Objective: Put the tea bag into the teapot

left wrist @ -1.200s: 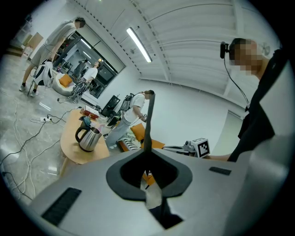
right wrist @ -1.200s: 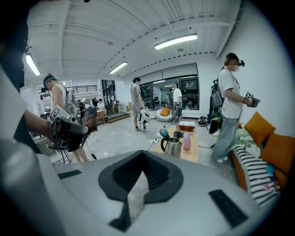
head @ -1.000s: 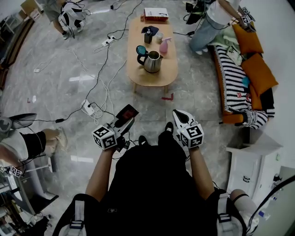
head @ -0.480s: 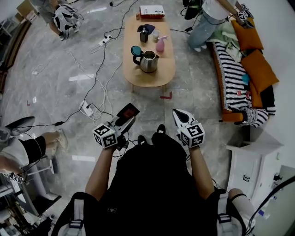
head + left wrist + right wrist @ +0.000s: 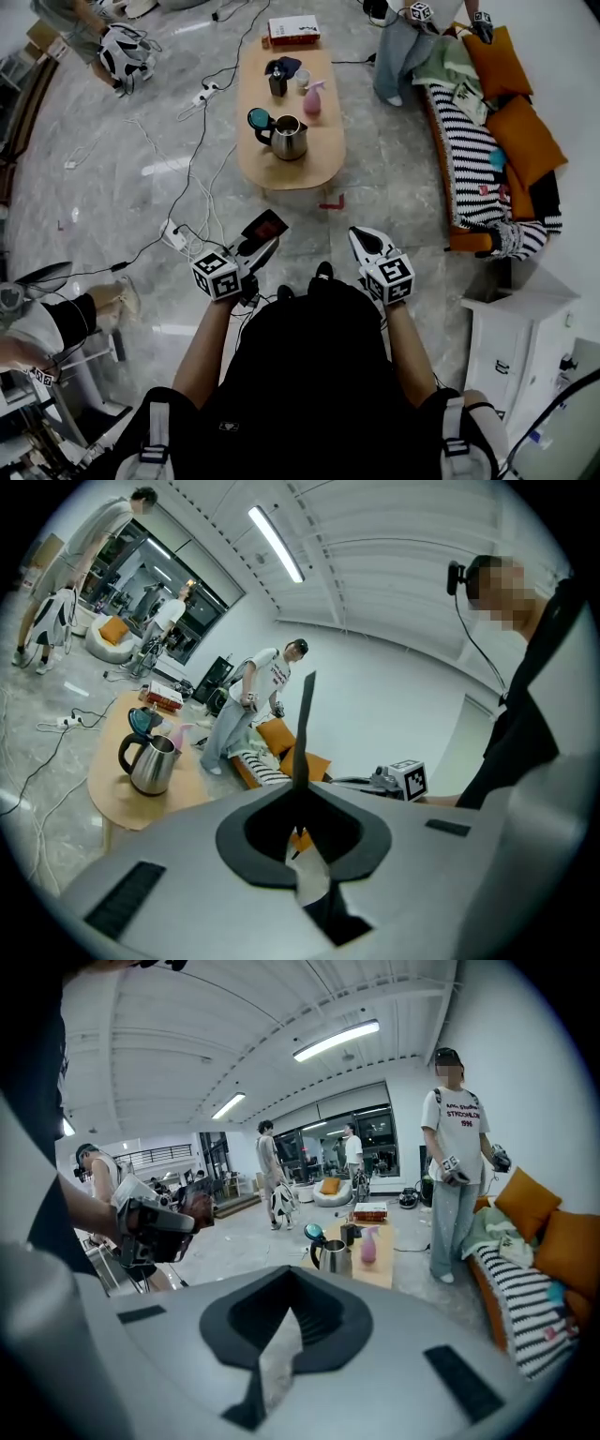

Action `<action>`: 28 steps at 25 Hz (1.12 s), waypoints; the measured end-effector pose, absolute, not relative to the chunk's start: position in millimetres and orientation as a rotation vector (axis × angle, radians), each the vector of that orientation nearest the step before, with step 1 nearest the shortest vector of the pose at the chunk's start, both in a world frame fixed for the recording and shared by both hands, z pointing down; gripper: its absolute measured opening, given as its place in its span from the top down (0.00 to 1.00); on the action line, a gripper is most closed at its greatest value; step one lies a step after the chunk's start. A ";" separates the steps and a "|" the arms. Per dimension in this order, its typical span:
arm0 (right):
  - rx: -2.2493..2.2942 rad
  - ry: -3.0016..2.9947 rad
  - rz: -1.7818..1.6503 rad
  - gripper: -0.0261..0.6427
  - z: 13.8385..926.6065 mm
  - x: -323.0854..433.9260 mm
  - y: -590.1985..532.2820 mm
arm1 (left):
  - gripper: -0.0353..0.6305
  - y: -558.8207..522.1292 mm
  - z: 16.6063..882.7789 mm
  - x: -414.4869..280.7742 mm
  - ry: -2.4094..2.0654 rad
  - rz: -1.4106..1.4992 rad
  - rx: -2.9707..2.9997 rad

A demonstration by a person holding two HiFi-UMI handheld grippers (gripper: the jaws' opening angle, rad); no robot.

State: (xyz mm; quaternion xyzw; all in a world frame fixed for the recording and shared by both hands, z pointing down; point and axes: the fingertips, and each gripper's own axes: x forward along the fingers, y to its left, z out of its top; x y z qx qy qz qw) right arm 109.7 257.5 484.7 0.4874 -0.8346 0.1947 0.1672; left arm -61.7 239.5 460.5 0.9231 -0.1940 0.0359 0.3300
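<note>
We're standing on the grey marble floor [image 5: 141, 169], well back from everything. Off to our right is the sofa [image 5: 478, 141] with a striped throw and orange cushions. Ahead sits the oval wooden table [image 5: 281, 175]. On it is the steel teapot [image 5: 288, 139] with its teal lid flipped up, and a pink spray bottle [image 5: 312, 97] stands just beyond it. Both claws are up in front of our chest, well apart from the table. The right claw [image 5: 364, 238] is pressed together with nothing in it. The left claw [image 5: 255, 246] is pinching what's probably the tea bag [image 5: 264, 225]. It's a flat dark-red piece poking up past the tips, and it's edge-on in the left gripper view, so we can't be totally sure. Either way it's held in the air, nowhere near the teapot.
</note>
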 end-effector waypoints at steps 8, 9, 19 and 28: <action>1.404 -2.370 0.596 0.95 490.4 145.3 249.8 | 0.91 216.1 458.1 -15.6 -0.454 0.134 2.435; 1.399 -2.371 0.600 0.95 491.5 148.7 249.6 | 0.91 213.0 458.1 -9.9 -0.453 0.130 2.438; 1.333 -2.361 0.599 0.95 498.5 171.8 236.8 | 0.91 195.5 464.4 14.3 -0.491 0.073 2.414; 1.305 -2.359 0.587 0.95 498.8 136.3 189.0 | 0.91 165.2 471.7 -18.2 -0.488 0.072 2.384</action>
